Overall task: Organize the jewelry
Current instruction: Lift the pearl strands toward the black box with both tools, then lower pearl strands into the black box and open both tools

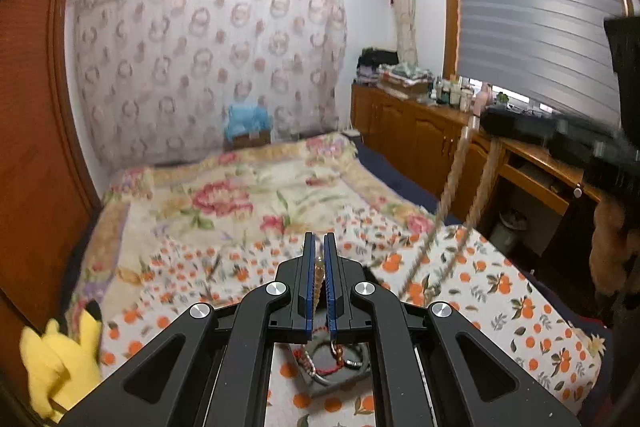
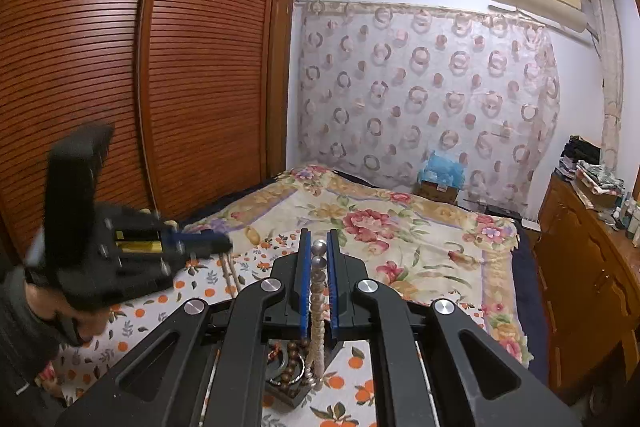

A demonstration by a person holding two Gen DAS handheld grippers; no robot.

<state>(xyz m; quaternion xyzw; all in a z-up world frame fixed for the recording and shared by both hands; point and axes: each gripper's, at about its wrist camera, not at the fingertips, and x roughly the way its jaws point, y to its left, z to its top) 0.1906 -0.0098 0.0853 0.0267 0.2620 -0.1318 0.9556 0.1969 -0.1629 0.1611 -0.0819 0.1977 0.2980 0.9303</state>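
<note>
Left wrist view: the left gripper (image 1: 319,259) is clamped on a thin beaded strand (image 1: 319,281). The right gripper (image 2: 319,263) is clamped on a necklace of pale beads (image 2: 318,319) with larger silver beads at the top. In the left view a long double strand hangs from the right gripper (image 1: 516,129), probably the same necklace the left gripper pinches, though blur leaves that uncertain. Below both sits a small dark jewelry box (image 2: 298,393) holding bracelets, on the orange-print cloth (image 1: 500,291) spread over the bed (image 2: 400,223).

The step in hand looks like lifting the necklace clear of the box. Next it needs to be lowered and coiled without snagging. Around the bed stand a slatted wardrobe (image 2: 100,67), a patterned curtain (image 1: 208,59) and wooden cabinets (image 1: 420,135).
</note>
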